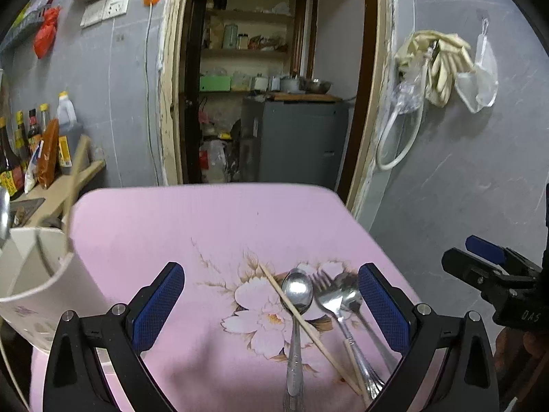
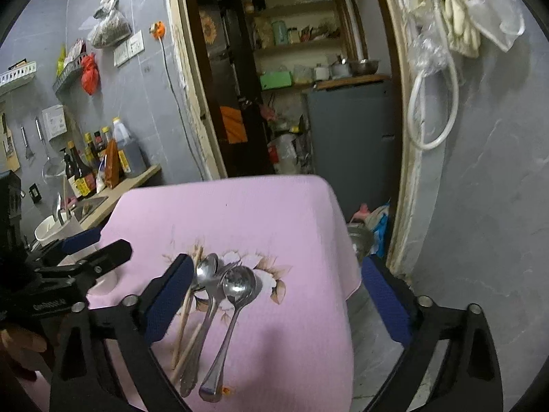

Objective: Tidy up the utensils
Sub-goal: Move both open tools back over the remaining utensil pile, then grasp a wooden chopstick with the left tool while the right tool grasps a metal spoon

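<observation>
Several utensils lie together on a pink flowered cloth (image 1: 164, 226): a spoon (image 1: 297, 292), a fork (image 1: 330, 304), a second spoon (image 1: 353, 297) and wooden chopsticks (image 1: 302, 322) laid across them. My left gripper (image 1: 271, 305) hangs open just above them, with the first spoon and the fork between its blue pads and nothing gripped. The right wrist view shows the same pile, with a large spoon (image 2: 238, 286), a smaller spoon (image 2: 207, 271) and chopsticks (image 2: 183, 319). My right gripper (image 2: 278, 298) is open over the large spoon, empty. A white holder cup (image 1: 37, 274) stands at the cloth's left edge.
The right gripper's black body (image 1: 490, 271) is close on the right of the left one. Sauce bottles (image 2: 89, 161) crowd a counter at the far left. An open doorway (image 1: 271, 79) lies beyond the table. A metal bowl (image 2: 360, 240) sits on the floor past the cloth's right edge.
</observation>
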Tool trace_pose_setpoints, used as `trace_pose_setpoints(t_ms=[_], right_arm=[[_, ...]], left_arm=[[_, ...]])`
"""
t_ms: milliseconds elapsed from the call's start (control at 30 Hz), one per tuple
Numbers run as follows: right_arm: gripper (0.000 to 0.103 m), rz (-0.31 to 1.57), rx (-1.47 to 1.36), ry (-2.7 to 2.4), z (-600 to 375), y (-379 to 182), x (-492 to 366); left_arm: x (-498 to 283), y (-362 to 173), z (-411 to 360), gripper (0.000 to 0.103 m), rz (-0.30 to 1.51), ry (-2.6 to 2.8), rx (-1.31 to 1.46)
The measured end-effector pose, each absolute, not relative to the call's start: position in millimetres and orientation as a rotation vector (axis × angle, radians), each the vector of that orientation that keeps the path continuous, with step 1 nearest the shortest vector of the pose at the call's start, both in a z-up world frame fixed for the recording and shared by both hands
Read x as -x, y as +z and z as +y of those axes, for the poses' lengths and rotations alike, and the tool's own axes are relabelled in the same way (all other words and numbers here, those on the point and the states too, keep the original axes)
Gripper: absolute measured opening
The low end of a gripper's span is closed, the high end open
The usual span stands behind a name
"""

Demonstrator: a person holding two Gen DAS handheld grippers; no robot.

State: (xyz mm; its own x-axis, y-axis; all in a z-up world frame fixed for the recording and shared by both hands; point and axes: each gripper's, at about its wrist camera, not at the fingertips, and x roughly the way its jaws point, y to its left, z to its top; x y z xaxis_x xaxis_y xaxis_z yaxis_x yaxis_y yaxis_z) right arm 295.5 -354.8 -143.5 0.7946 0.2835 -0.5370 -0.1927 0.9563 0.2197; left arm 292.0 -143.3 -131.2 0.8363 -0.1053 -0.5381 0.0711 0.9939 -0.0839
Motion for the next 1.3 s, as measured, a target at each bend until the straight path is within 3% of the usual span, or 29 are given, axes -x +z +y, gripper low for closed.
trace_pose_setpoints(t_ms=[133,267,333,533,767,1167,1300], right_arm=[[0.069,0.657,-0.152,0.288,-349,-160,-312],[0.060,0.707,-0.153,0.326,-343,-175,-325],[0.049,0.738,-0.158,0.345,-340,-184,-332],[0.035,0.814,-0.156,0.410,-330,-205,-350],[0.030,0.890,-0.146,0.489,-320,-223,-367],[0.027,0.927,-0.118,0.541,-308,-229,-383],[0.027,0.929,-0.101,0.544,-306,-228,-384]], left_arm=[[-307,-145,-145,0.093,0.626,-0.101,0.077],[-327,-158,-147,0.075,0.698,-0.124,0.088],[-337,-164,-147,0.065,0.744,-0.140,0.108],[-365,-187,-143,0.043,0.883,-0.171,0.188],[-392,-208,-139,0.027,0.998,-0.199,0.281],[-415,-211,-141,0.021,1.074,-0.209,0.344],[-418,-209,-147,0.014,1.103,-0.188,0.300]])
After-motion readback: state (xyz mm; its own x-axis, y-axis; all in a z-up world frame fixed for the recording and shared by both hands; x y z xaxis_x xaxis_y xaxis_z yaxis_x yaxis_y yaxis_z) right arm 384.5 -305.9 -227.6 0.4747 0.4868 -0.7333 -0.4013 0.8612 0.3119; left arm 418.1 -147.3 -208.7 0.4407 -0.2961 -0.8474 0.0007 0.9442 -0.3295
